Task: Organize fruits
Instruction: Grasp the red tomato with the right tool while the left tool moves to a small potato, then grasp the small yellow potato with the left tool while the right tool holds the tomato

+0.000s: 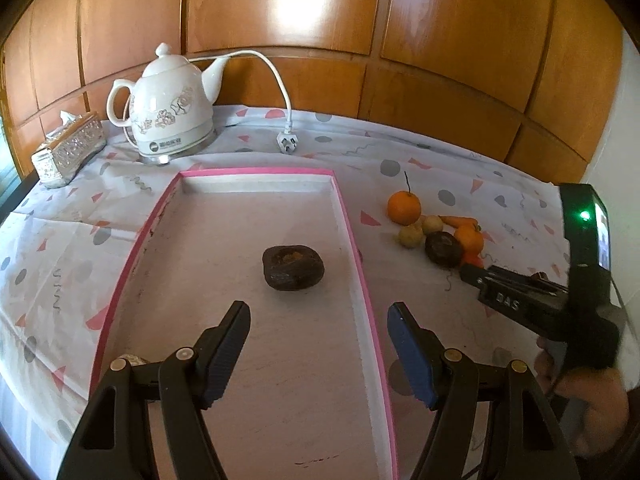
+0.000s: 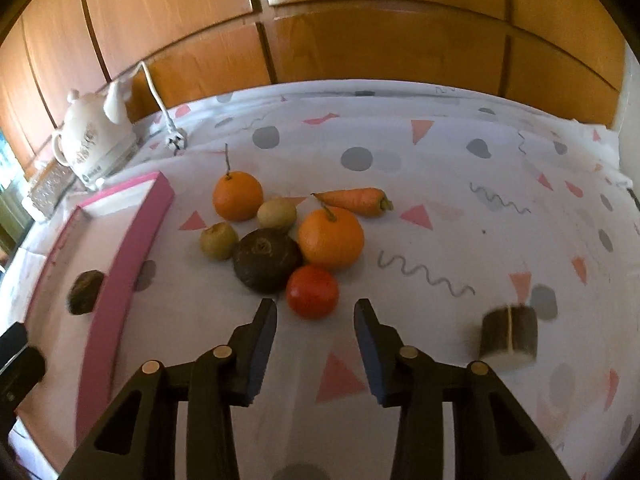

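A pink-rimmed tray lies on the patterned cloth with one dark brown fruit in it. My left gripper is open and empty above the tray, just short of that fruit. To the right of the tray is a pile: two oranges, two kiwis, a dark round fruit, a red tomato and a carrot. My right gripper is open and empty, right in front of the tomato. The tray's rim also shows in the right wrist view.
A white electric kettle with a loose plug and a tissue box stand at the back left by the wooden wall. A dark cylindrical piece lies on the cloth to the right of my right gripper.
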Available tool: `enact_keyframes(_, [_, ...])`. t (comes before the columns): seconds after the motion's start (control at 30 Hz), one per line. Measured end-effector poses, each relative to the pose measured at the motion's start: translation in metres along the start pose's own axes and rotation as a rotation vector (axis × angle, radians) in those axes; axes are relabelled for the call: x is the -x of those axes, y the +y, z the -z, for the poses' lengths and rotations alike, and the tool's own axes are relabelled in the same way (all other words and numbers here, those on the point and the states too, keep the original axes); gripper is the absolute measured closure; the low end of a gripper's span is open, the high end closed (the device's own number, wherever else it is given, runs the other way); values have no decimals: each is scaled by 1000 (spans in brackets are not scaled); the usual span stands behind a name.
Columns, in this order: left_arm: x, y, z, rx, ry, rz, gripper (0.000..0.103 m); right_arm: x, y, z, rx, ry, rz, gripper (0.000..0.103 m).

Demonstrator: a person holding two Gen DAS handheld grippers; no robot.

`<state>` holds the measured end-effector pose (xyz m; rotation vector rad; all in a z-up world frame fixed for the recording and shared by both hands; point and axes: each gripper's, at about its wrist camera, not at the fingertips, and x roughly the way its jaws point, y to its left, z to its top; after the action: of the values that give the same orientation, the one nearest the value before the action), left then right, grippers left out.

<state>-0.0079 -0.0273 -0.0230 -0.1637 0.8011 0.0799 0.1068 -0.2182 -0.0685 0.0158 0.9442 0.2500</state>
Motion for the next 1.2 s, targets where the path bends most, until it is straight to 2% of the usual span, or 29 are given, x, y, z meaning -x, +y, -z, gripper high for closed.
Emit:
enact_keyframes(0.03, [-1, 0, 0, 0, 1, 5, 31, -4, 1, -2, 7, 4, 2, 63])
enact_keyframes(0.1, [-4, -2, -2, -3, 5, 9, 31, -7, 1, -3, 22, 9, 0, 75])
enact_keyframes(0.23, [-9, -10, -7, -8, 5, 31, 31, -6, 0, -1, 40, 0, -19, 76])
enact_keyframes(0.53, [-26, -30, -24, -28, 24, 82, 37, 14, -23, 12, 6, -45, 17, 76])
enact_keyframes(0.83, [-49, -48, -37, -23, 55, 85, 43, 18, -39, 22, -31, -51, 48, 76])
enact_keyframes(1.0, [-64, -57, -45, -17, 71, 92, 56, 18, -35, 20, -4, -50, 72, 76])
enact_keyframes(1.2, [-83, -70, -56, -25, 92, 103, 60, 17, -35, 20, -2, -46, 72, 76])
